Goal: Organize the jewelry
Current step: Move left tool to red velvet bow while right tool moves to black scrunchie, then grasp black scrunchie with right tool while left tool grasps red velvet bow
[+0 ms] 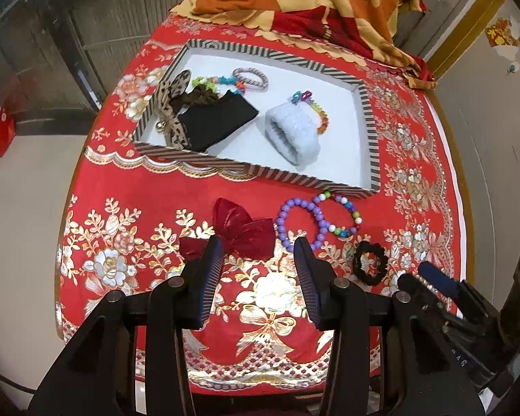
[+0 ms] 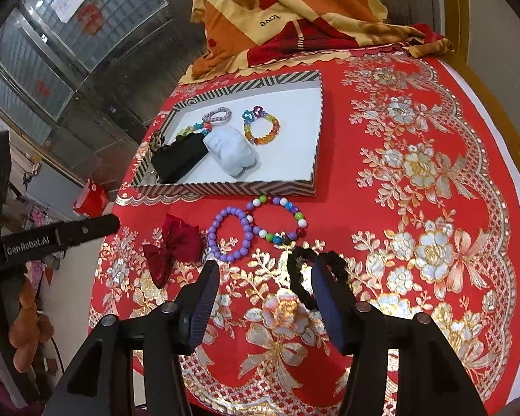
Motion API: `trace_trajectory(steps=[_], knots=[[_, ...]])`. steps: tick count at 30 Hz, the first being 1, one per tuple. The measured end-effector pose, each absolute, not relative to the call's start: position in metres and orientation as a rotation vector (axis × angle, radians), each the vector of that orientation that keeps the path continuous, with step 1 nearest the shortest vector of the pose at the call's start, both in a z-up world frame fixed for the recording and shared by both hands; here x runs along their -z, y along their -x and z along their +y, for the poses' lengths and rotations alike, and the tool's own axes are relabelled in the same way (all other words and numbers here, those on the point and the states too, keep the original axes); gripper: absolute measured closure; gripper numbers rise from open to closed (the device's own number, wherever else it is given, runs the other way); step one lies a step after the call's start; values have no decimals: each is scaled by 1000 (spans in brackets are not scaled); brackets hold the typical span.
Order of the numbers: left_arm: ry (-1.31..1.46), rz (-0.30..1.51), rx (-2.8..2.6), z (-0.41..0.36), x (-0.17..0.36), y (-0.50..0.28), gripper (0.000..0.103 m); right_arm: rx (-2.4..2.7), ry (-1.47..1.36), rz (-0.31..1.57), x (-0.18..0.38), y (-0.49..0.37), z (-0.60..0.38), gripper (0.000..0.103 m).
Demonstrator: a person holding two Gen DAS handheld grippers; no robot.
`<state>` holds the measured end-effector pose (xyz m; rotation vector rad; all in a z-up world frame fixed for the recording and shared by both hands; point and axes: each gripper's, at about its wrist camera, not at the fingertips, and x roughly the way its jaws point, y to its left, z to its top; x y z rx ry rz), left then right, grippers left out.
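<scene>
With empty fingers parted, the right gripper straddles the black scrunchie on the desk, likely needing closure before lifting toward the striped tray.

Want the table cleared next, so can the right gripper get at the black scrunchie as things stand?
Probably yes: the right gripper is open just above the black scrunchie, one finger over its ring, and nothing lies on it.

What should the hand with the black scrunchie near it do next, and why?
Probably lower the right tool a little and close it on the black ruffled scrunchie. Its jaws stand open with nothing pressed between them, one finger already lies over the ring, and the scrunchie sits outside the striped-rim white tray on the red flowered tablecloth.
</scene>
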<state>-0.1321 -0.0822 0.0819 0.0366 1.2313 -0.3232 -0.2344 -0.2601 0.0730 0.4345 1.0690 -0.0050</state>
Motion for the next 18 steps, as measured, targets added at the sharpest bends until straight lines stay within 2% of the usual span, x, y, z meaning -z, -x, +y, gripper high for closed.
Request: trace_trajectory(steps=[18], knots=[[-34,1274,258,-81,-37,141,61,93,-333,1105,-70,264,-290,48]])
